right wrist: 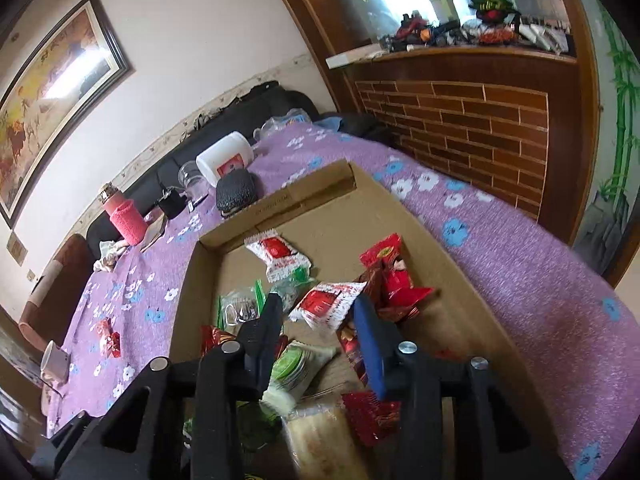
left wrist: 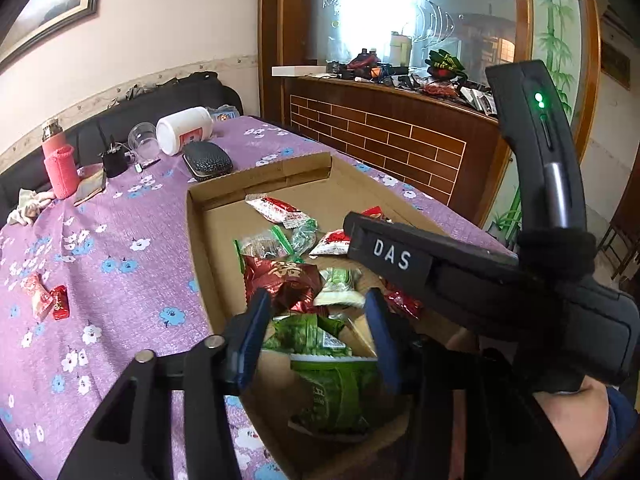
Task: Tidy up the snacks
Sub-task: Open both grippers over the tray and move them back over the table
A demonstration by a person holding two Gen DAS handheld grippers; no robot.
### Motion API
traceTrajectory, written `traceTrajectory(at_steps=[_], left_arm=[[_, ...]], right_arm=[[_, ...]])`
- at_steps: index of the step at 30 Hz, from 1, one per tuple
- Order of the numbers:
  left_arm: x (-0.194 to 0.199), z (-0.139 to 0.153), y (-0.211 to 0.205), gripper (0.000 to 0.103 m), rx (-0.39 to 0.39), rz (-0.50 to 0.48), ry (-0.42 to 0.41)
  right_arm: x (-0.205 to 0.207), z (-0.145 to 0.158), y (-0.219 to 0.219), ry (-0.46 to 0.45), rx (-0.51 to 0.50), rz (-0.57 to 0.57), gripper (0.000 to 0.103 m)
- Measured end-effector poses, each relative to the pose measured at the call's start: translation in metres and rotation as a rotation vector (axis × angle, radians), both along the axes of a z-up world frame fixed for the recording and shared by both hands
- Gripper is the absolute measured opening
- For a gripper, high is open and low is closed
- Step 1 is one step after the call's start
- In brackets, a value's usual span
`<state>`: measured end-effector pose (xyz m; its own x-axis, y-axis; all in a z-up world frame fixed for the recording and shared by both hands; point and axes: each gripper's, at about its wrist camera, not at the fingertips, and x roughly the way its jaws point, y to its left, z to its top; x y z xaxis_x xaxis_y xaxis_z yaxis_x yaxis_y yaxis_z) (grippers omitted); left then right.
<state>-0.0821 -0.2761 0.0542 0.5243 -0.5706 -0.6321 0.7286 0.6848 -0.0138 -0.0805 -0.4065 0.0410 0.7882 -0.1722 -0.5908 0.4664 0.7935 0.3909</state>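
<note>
A shallow cardboard box (left wrist: 200, 240) (right wrist: 192, 272) lies on the purple flowered tablecloth and holds several snack packets: red-and-white ones (left wrist: 278, 208) (right wrist: 326, 302), a dark red one (left wrist: 280, 276), green ones (left wrist: 316, 336), and red ones (right wrist: 394, 276). My left gripper (left wrist: 316, 300) is open above the green packets in the box, holding nothing. My right gripper (right wrist: 316, 304) is open over the box, above a red-and-white packet, and its black body (left wrist: 440, 268) crosses the left wrist view. Two red snacks (left wrist: 48, 298) (right wrist: 109, 338) lie on the cloth left of the box.
Behind the box lie a black case (left wrist: 208, 160), a tipped white jar (left wrist: 184, 128), a clear cup (left wrist: 142, 140) and a pink-sleeved bottle (left wrist: 60, 164). A brick-patterned wooden counter (left wrist: 380, 136) stands to the right. A dark sofa (right wrist: 240, 120) runs along the wall.
</note>
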Motion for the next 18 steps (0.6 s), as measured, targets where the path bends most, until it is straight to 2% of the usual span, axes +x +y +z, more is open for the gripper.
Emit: traceTrajectory(at_steps=[4,10,18], left_arm=[[-0.006,0.006,0.006,0.056,0.0,0.002,-0.019],[-0.012,0.01,0.017,0.058,0.001,0.009,-0.032],[-0.016,0.018,0.039,0.059,-0.019,0.036,-0.05]], right_arm=[[-0.008,0.007,0.002,-0.006,-0.028,-0.018,0.052],[-0.02,0.016,0.004,-0.017,-0.051,-0.033,0.052],[-0.02,0.025,0.024,-0.009,-0.069,0.015,0.052]])
